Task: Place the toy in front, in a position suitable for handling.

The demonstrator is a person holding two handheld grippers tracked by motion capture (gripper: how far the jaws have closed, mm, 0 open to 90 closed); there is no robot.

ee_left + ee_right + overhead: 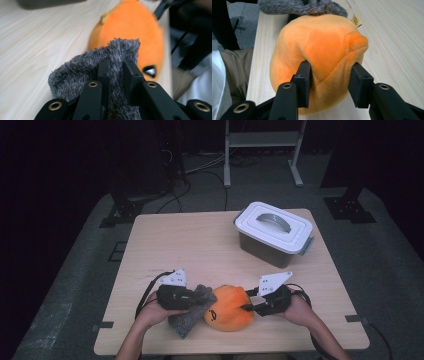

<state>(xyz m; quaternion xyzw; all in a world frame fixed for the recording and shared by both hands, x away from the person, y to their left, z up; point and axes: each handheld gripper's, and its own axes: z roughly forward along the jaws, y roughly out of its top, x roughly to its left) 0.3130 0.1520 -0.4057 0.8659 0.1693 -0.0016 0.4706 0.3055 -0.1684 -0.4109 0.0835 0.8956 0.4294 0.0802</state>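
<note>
Orange plush toy (229, 309) lies on the table (200, 245) between both hand-held grippers, w/ a grey fuzzy cloth (192, 317) touching its far side from the right hand-held gripper (251, 305). Left hand-held gripper (192, 301) is clamped on that grey cloth: in the left gripper view a fold of the pile is pinched tight betw. the jaws, toy just beyond. Right hand-held gripper's jaws straddle the toy's end, both pads pressing into the plush, which bulges between them. Lidded grey box (274, 232) sits well beyond the right hand-held gripper, apart from everything else.
</note>
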